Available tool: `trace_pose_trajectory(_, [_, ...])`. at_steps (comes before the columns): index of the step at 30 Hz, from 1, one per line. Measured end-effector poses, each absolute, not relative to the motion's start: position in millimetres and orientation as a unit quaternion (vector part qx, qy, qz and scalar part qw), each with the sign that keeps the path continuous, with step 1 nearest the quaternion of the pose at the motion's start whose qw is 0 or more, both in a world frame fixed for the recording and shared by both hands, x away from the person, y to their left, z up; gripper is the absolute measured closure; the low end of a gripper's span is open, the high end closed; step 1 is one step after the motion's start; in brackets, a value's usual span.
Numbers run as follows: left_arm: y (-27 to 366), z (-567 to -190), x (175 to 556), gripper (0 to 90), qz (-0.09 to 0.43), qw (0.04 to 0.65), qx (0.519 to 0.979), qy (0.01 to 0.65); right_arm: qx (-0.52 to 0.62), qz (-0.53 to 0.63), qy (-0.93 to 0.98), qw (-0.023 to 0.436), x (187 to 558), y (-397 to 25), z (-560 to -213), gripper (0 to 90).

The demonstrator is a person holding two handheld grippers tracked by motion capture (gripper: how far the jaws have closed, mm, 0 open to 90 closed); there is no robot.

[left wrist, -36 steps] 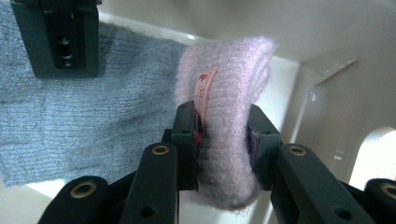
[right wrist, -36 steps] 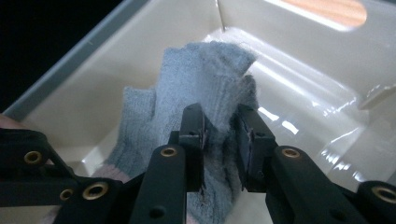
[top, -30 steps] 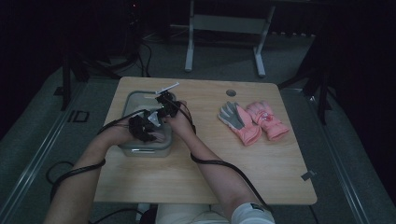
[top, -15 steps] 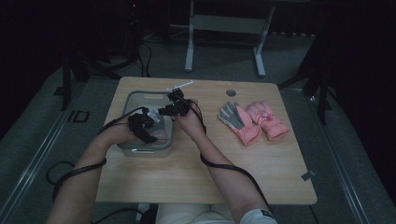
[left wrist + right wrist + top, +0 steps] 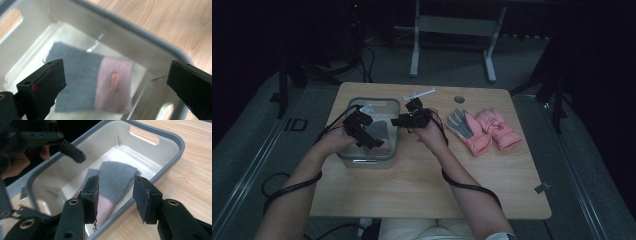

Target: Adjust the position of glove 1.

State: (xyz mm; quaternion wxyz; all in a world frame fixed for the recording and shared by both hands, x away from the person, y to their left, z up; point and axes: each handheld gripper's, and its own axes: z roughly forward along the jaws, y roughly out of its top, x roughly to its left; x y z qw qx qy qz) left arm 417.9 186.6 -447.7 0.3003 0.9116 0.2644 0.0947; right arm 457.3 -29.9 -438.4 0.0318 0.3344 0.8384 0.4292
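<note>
We hover left hand-held gripper point(image 5: 112, 82), released, over grey-and-pink folded cloth point(image 5: 93, 83) in shallow grey plastic bin point(image 5: 389, 106); right hand-held gripper point(image 5: 115, 192), released, at bin's 3 o'clock rim. Risk, we judge: jaws catching rim, tipping bin.

A dim room around my wooden table point(image 5: 412, 190).

From the high view I see grey carpeted floor point(image 5: 582, 165) on all sides, darkness beyond it. A pale metal frame point(image 5: 452, 25) on two legs stands at the far side. Black cables point(image 5: 367, 55) trail across the floor far left, and dark stands point(image 5: 287, 80) flank the table.
</note>
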Motion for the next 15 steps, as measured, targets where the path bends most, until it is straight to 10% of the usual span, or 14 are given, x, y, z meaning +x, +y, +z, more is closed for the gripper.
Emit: trace_pose_trajectory(15, [122, -436, 388, 1.6, 0.096, 0.378, 0.895, 0.219, 0.299, 0.424, 0.851, 0.086, 442, -101, -425, 59.1])
